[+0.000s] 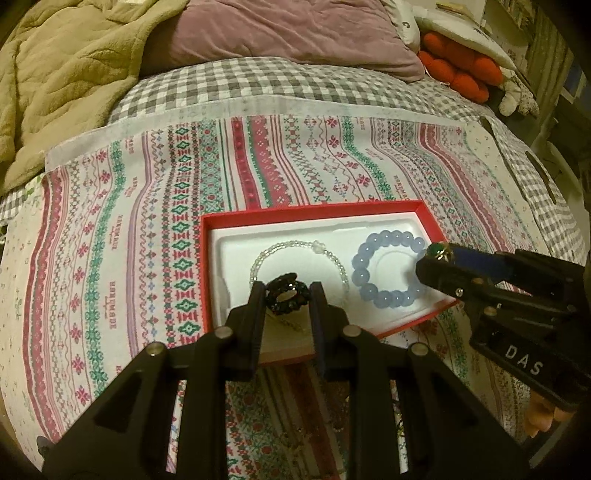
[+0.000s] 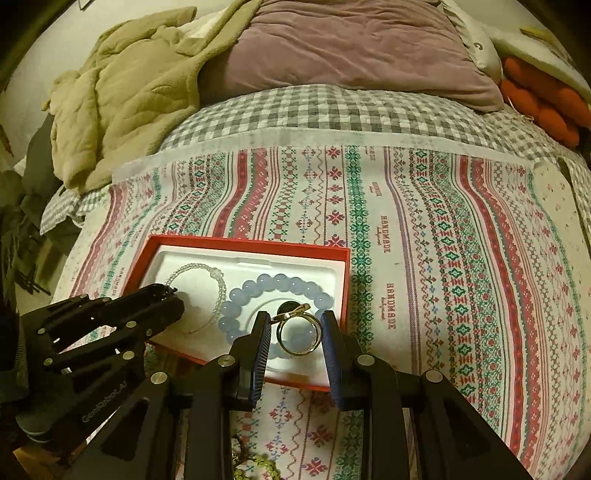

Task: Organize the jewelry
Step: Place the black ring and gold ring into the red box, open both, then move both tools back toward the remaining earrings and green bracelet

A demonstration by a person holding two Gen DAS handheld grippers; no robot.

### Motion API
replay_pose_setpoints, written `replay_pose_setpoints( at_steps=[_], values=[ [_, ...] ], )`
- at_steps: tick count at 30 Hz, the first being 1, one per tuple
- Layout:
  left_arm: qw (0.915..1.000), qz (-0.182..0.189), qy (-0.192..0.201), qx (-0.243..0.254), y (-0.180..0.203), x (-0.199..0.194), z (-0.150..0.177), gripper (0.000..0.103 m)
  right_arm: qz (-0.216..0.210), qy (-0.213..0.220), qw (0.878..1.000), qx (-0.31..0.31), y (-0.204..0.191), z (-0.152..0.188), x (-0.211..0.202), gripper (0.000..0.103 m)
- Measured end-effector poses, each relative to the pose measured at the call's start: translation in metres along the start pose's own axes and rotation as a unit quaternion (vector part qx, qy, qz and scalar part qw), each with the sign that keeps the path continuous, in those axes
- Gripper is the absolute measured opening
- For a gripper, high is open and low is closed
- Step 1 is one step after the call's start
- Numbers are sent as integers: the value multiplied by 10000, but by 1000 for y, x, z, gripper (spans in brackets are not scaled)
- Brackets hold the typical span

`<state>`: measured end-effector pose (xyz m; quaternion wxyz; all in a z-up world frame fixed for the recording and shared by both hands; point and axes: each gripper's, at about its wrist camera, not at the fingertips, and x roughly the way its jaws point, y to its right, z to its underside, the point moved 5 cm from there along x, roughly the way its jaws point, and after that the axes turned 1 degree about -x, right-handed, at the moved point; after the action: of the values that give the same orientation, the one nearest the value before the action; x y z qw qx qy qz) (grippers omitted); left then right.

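Observation:
A red box [image 1: 428, 212] with a white insert lies on the patterned cloth. In it lie a clear bead bracelet [image 1: 334, 258] and a blue bead bracelet [image 1: 373, 251]. My left gripper [image 1: 287, 288] is shut on a small black beaded ring [image 1: 286, 291], held over the box's near left part. My right gripper [image 2: 295, 318] is shut on a gold ring with a dark green stone [image 2: 297, 334], held above the blue bead bracelet [image 2: 280, 282]. In the right wrist view the left gripper [image 2: 166, 292] reaches in over the clear bracelet [image 2: 221, 282]. The right gripper [image 1: 436, 256] comes in from the right.
The striped patterned cloth [image 1: 122, 229] covers a checked bed sheet [image 1: 236, 81]. An olive quilt [image 1: 62, 74], a mauve pillow [image 1: 288, 29] and an orange plush [image 1: 458, 66] lie behind. More beaded jewelry [image 2: 258, 465] lies near my right gripper's base. A pale card [image 2: 554, 199] sits far right.

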<state>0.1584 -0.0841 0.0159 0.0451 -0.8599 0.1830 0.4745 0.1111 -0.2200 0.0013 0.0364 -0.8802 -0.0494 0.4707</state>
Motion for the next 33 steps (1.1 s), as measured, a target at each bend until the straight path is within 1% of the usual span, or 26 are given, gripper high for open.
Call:
replay_pose_setpoints(
  at_steps=[3, 5, 6, 7, 9, 10, 18, 20, 23, 24, 26, 28, 29, 33],
  values=[
    [10000, -8, -18, -4, -1, 0, -1, 26, 0, 7, 10000, -43, -1, 0, -1, 29],
    [10000, -38, -24, -3, -1, -1, -1, 28, 38, 23, 9999, -102, -3, -1, -4, 31],
    [10000, -54, -16, 11, -1, -2, -1, 29, 53, 45, 9999, -133, -3, -2, -6, 36],
    [10000, -61, -5, 31, -1, -4, -1, 32, 83, 102, 9998, -161, -4, -3, -9, 47],
    [10000, -78, 10, 56, -1, -8, -1, 37, 126, 206, 9996, -166, -4, -4, -15, 57],
    [9999, -89, 23, 67, -1, -10, 0, 40, 137, 240, 9995, -169, -4, -5, -18, 57],
    [9999, -130, 61, 85, 0, -28, 3, 52, 238, 244, 9994, 28, 4, -3, -29, 58],
    [9998, -153, 77, 108, 2, -33, 4, 60, 265, 233, 9994, 54, 5, -2, -32, 60],
    [9997, -189, 96, 136, 4, -41, 7, 70, 292, 236, 9993, 94, 8, 1, -39, 64],
    [9996, -205, 98, 140, 4, -43, 8, 72, 302, 238, 9992, 109, 8, 2, -41, 65],
    [9996, -248, 100, 133, 5, -47, 11, 79, 320, 232, 9991, 150, 11, 5, -46, 67],
    [9993, -353, 102, 112, 6, -51, 15, 83, 341, 216, 9990, 191, 13, 8, -50, 71],
    [9990, -430, 78, 82, 6, -53, 17, 83, 367, 199, 9989, 203, 14, 10, -53, 72],
    [9986, -523, -58, -61, 6, -58, 30, 85, 434, 140, 9988, 202, 16, 19, -59, 77]
  ],
)
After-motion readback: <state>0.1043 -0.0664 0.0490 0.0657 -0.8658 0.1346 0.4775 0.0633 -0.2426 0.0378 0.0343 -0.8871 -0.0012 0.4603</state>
